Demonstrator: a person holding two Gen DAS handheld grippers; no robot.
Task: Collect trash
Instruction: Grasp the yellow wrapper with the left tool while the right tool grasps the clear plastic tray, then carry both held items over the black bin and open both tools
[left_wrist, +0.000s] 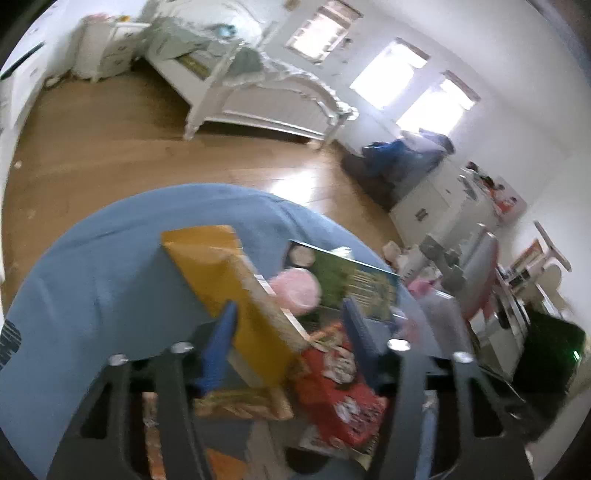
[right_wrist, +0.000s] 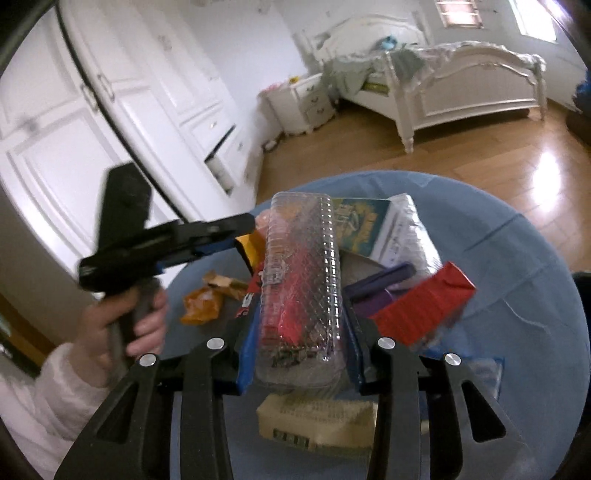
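The right gripper (right_wrist: 299, 347) is clamped on a clear plastic clamshell tray (right_wrist: 299, 288), one blue finger on each long side; the tray's long axis runs away from the camera toward 12 o'clock, over the litter on the blue-clothed table (right_wrist: 517, 332). The left gripper (left_wrist: 288, 332) stands with its fingers apart around a yellow box (left_wrist: 229, 288), whose long axis slants from 10 toward 4 o'clock; whether the pads touch it I cannot tell. A red carton (right_wrist: 424, 306) lies at 3 o'clock of the tray.
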